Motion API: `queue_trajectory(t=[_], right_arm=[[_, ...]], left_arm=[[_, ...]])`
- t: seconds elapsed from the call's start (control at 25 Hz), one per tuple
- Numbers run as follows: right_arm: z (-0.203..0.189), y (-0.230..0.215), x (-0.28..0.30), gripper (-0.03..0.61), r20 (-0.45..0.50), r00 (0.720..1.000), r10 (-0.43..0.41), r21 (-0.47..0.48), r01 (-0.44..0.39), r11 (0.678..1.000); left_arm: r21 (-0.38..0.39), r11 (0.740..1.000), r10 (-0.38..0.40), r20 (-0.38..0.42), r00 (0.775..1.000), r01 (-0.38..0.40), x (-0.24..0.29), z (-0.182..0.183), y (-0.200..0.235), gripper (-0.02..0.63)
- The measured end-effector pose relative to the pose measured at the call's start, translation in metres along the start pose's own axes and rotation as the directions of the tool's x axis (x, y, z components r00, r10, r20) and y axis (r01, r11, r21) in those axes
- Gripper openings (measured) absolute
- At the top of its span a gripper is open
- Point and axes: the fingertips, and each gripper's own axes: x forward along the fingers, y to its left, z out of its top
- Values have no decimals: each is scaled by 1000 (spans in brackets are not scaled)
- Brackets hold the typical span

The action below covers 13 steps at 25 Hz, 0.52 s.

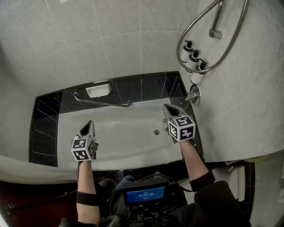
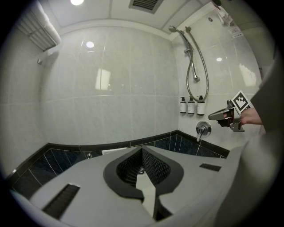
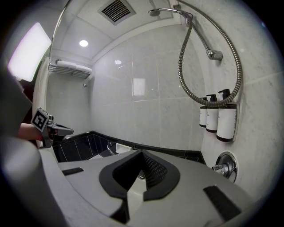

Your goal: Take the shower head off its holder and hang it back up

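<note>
The chrome shower head (image 3: 154, 12) sits in its holder (image 3: 188, 17) high on the right wall, also visible in the left gripper view as the shower head (image 2: 172, 29). Its metal hose (image 1: 230, 48) hangs in a long loop below it. My left gripper (image 1: 90, 124) is shut and empty over the tub's left half. My right gripper (image 1: 165, 107) is shut and empty too, low over the tub near the tap end and well below the shower head. Each gripper shows in the other's view: the right gripper (image 2: 213, 116) and the left gripper (image 3: 70, 130).
A white bathtub (image 1: 133, 148) lies below both grippers, with a grab bar (image 1: 102, 103) and a soap dish (image 1: 98, 91) at its far side. Three dispenser bottles (image 1: 192, 60) and the tap valve (image 1: 192, 95) are on the right wall. A towel shelf (image 3: 71, 67) is high on the left.
</note>
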Motion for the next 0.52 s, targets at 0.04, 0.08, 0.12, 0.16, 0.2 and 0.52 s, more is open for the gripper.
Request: queue_trajectory(t=[0.04, 0.08, 0.12, 0.16, 0.2, 0.52], right_arm=[[0, 0, 0, 15, 0, 1000, 1, 0, -1, 1000], [-1, 0, 0, 15, -1, 1000, 1, 0, -1, 1000], [-1, -1, 0, 15, -2, 1000, 1, 0, -1, 1000], [-1, -1, 0, 15, -4, 1000, 0, 0, 0, 1000], [-2, -2, 0, 15, -5, 1000, 0, 0, 0, 1000], [-5, -3, 0, 15, -13, 1000, 3, -2, -3, 1000]], left_arm=[[0, 1000, -1, -3, 1000, 1, 0, -2, 0, 2], [-1, 1000, -2, -5, 1000, 2, -1, -3, -1, 2], [-3, 1000, -3, -6, 1000, 3, -1, -4, -2, 2], [-3, 1000, -4, -9, 1000, 4, -1, -5, -3, 2], [-3, 1000, -4, -15, 1000, 4, -1, -8, -3, 2], [-13, 1000, -2, -29, 1000, 2, -3, -17, -6, 2]])
